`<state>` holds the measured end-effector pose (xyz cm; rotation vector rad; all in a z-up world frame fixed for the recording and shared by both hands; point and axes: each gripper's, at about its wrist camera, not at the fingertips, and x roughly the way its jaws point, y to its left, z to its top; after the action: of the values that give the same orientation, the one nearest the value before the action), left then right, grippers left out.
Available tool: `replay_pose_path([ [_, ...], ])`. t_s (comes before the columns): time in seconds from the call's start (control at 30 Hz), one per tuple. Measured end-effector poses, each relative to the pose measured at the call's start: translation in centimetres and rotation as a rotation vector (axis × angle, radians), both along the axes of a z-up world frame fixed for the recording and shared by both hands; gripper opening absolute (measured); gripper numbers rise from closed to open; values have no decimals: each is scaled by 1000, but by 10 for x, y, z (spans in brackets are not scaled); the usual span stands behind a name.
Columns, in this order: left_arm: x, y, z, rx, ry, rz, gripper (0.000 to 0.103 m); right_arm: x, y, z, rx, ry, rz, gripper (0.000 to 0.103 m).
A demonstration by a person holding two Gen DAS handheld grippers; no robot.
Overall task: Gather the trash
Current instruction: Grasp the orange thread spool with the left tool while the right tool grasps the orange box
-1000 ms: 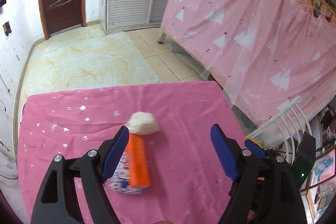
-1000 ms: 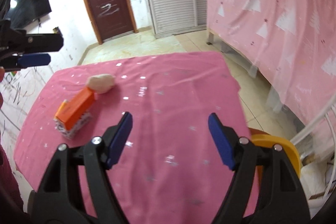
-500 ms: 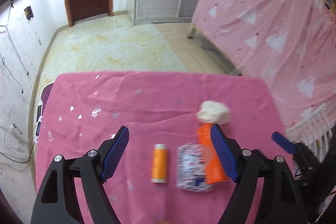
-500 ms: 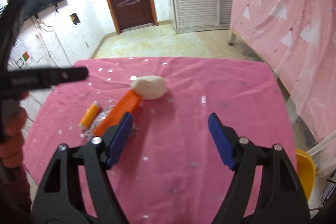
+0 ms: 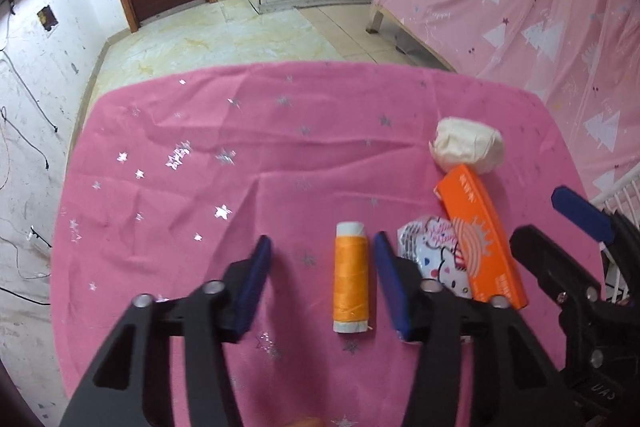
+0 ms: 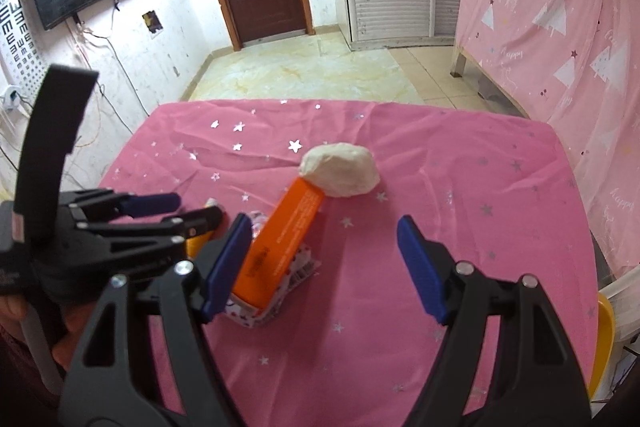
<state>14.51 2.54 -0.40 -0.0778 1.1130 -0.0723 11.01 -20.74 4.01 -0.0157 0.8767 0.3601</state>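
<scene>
Pink star-print cloth covers the surface (image 5: 168, 195); tiled floor, dark brown door and a pink tree-print curtain behind, wall TV on the left in the right wrist view.

Trash sits in one cluster on the surface: orange thread spool with white ends (image 5: 351, 277), lying flat; orange rectangular cardboard box (image 5: 482, 237), propped across a crumpled white cartoon-print wrapper (image 5: 426, 247); off-white crumpled paper ball (image 5: 466, 145), touching the far end of the box. Right wrist view shows the same box (image 6: 282, 245) tilted up on the wrapper (image 6: 296, 269), with the paper ball (image 6: 340, 174) at its top end.

Left gripper (image 5: 323, 281): fingers partly open around the spool, one on each side. The right finger is just beside it, the left one stands off with a gap. No contact seen, nothing held.

Right gripper (image 6: 324, 269): fingers wide open, empty, low over the surface. Its left finger is next to the box; I cannot tell whether it touches.

Progress: looks early. All four pieces lie on the cloth, none lifted. Yellow rim (image 6: 606, 343) at the surface's right edge may be the bin, unsure. Likely current step is the left grasp on the spool. Box, wrapper and ball remain to collect after that.
</scene>
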Motion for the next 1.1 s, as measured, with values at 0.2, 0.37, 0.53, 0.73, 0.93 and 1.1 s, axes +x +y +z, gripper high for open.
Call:
replay_pose_path([
  [0.2,-7,-3,-4,31,-31,-39,12,6,9,-5,7,26,2,71],
  [0.37,-20,-3,-3,79,-57,-49,10,16,17,-12,11,64,-10,71],
  [0.53,-24,13,0,77,-60,-13,10,20,21,-21,22,96,-18,37],
  [0.73,-24,18,1,84,-59,-4,10,19,25,-29,37,128,1,22],
  [0.93,-28,12,7,87,-70,-9,10,12,23,-19,37,76,4,21],
  [1.1,-32,3,18,81,-87,-16,10,3,10,-8,49,44,-7,21],
])
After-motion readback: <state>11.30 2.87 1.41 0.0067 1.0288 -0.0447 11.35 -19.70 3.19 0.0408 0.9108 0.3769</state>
